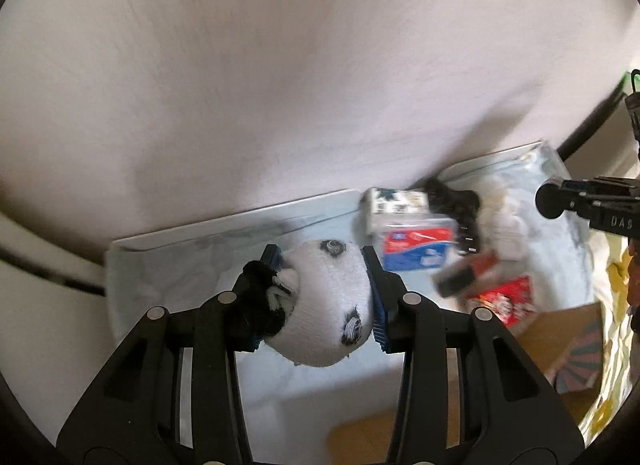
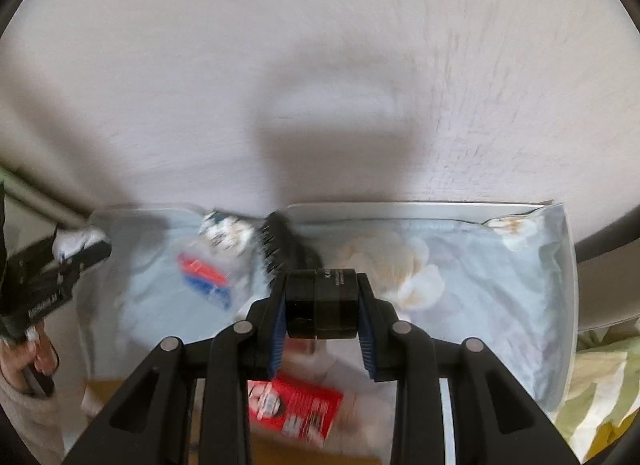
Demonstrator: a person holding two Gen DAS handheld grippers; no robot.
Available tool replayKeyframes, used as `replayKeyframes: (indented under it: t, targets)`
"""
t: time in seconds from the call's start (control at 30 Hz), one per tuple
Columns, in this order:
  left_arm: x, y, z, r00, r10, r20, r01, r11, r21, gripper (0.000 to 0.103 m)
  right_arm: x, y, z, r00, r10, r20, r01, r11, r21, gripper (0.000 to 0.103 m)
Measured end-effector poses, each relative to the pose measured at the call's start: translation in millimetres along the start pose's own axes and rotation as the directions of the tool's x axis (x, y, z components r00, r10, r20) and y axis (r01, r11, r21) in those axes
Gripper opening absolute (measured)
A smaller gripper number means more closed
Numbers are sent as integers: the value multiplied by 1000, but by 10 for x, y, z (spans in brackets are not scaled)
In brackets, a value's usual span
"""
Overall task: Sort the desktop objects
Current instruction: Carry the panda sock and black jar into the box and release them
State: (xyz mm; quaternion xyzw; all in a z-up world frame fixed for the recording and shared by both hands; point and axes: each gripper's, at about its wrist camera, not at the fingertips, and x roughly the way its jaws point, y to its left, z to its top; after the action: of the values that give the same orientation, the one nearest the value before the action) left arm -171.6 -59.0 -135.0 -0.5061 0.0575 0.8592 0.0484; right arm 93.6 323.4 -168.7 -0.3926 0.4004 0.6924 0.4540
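1. Nearest the left wrist camera, the left gripper (image 1: 324, 291) is clenched on a rolled white sock (image 1: 326, 305) with dark spots, blue pads pressing both its sides; a black tuft of fabric (image 1: 256, 297) bulges out past the left finger.
2. Under the sock lies a pale blue cloth (image 1: 168, 265) (spread over a white tray whose rim (image 1: 224, 219) shows along the far edge).
3. Right of the sock, on the cloth, sits a blurred heap: a white packet with dark print (image 1: 394, 201), a blue-and-red tissue pack (image 1: 416, 245), a black hairbrush (image 1: 460, 205), a red packet (image 1: 506, 299).
4. Farther right, cardboard (image 1: 568, 341) overlaps the cloth's edge.
5. From the right wrist camera, at far left a person's hand (image 2: 36, 357) holds the left gripper's handle.
6. At centre the right gripper (image 2: 322, 301) is clamped on a small black jar (image 2: 322, 301), held above the cloth and clear of it.
7. Below the jar lies the red packet (image 2: 296, 409); the hairbrush (image 2: 280, 249) rests just beyond the jar.
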Motion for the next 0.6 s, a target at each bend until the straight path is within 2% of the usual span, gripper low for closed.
replayKeyframes:
  t: [0.03, 0.07, 0.1, 0.2, 0.33, 0.37, 0.5, 0.6]
  targets:
    - [-33, -238, 45, 1000, -1, 12, 1, 1000, 4, 37, -188, -54, -96, 1000, 6, 2, -6, 1000, -20, 29]
    - [-108, -164, 1, 1000, -4, 22, 4, 1000, 6, 37, -234, -56, -11, 1000, 19, 4, -19, 999, -32, 29]
    - [-357, 61, 100, 999, -8, 33, 7, 1000, 9, 37, -345, 20, -77, 999, 35, 10, -34, 999, -42, 29]
    - [-727, 30, -194, 999, -14, 52, 13, 1000, 22, 37, -138, 224, -262, 998, 58, 22, -57, 996, -64, 29]
    - [-1059, -228, -543, 997, -46, 60, 44, 999, 28, 37, -340, 476, -613, 998, 58, 26, -55, 993, -105, 29]
    - [-940, -391, -669, 997, -60, 56, 58, 998, 33, 37, -429, 508, -696, 998, 52, 30, -48, 992, -120, 29]
    - [-1041, -630, -997, 996, -85, 33, 84, 995, 47, 37, -582, 657, -1110, 1000, 4, 29, 1, 984, -179, 29]
    - [-970, -817, -1247, 996, -91, -1, 91, 994, 62, 37, -580, 772, -1413, 1000, 20, 5, -19, 984, -177, 29]
